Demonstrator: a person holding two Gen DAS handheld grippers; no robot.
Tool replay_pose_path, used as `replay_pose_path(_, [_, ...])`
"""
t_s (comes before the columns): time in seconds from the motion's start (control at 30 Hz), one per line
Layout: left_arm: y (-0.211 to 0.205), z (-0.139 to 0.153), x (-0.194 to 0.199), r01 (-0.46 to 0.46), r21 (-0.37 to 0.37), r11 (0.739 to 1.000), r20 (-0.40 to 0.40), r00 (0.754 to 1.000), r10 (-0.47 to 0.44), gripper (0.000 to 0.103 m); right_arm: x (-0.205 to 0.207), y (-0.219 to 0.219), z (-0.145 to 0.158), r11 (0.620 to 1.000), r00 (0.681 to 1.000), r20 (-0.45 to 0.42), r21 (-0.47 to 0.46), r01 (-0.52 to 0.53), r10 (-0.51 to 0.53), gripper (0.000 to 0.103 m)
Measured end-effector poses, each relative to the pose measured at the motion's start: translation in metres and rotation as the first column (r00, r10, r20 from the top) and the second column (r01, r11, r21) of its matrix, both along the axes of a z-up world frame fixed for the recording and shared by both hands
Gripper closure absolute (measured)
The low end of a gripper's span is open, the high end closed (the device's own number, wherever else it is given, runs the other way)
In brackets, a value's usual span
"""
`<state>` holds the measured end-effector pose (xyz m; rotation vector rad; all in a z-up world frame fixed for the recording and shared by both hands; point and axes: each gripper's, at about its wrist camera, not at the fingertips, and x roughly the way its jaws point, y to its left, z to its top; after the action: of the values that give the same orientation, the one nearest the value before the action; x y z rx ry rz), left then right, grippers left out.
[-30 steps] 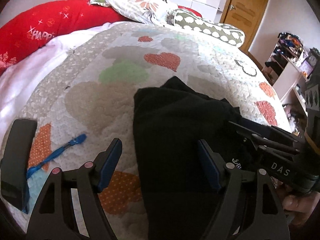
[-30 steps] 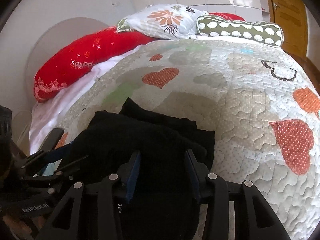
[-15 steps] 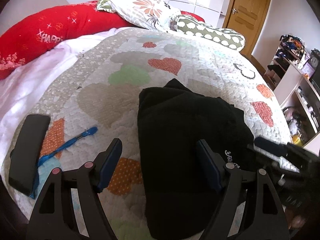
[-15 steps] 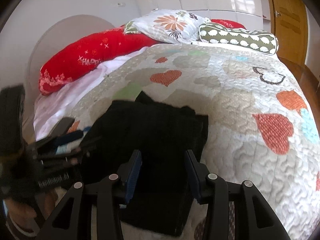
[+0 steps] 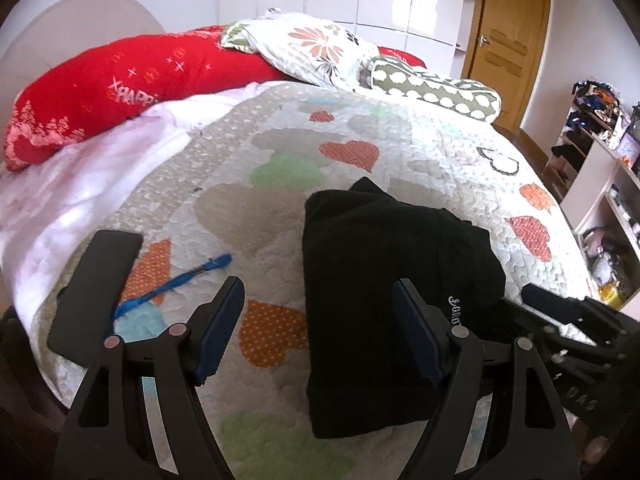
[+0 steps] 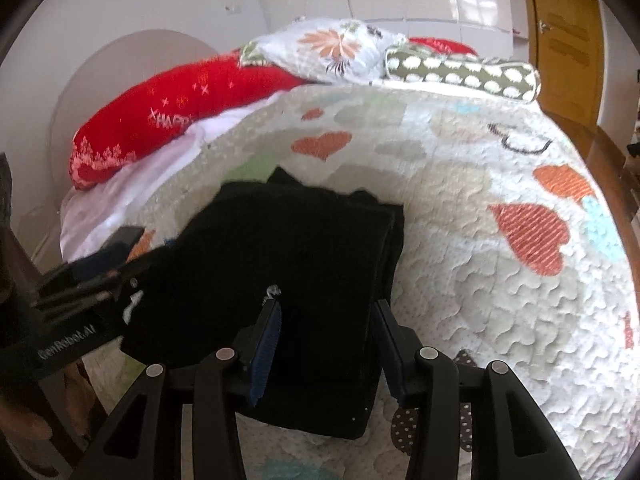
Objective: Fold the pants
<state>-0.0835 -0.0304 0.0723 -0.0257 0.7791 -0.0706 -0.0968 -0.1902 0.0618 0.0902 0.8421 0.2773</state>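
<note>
The black pants (image 5: 380, 248) lie folded in a thick rectangular stack on the heart-patterned quilt (image 5: 280, 184). A small white logo shows on their near right corner. My left gripper (image 5: 318, 284) hovers above the stack's left edge, wide open and holding nothing. My right gripper (image 6: 326, 304) hangs over the near end of the pants (image 6: 300, 240). Its jaws are opening, and the cloth lies below them, not pinched. In the right wrist view the left gripper (image 6: 108, 256) shows at the left edge, beside the stack.
A black phone (image 5: 96, 280) and a blue cord (image 5: 176, 284) lie on the quilt to the left of the pants. A red pillow (image 5: 120, 84), a floral pillow (image 5: 316, 48) and a green bolster (image 5: 436, 92) line the head of the bed. Cluttered shelves (image 5: 600, 152) stand to the right.
Both grippers have drawn back and risen from the pants, so more of the bed shows. The pants stay folded on the quilt. The right jaws stand slightly wider.
</note>
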Motion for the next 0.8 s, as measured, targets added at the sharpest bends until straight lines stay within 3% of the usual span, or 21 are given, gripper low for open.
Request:
replay_pose_path(0.3, [0.001,0.012,-0.014,-0.032,0.009,0.999,0.047,0.998,0.031,0.025,-0.010,-0.002,0.027,0.999,0.997,0.073,-0.001,0.032,-0.032,0.056])
replay_pose_path(0.8, [0.001,0.030,-0.037,-0.056,0.037,0.998,0.125,0.991,0.051,0.025,-0.027,0.007,0.040,0.999,0.992,0.119,-0.001,0.034,-0.033,0.056])
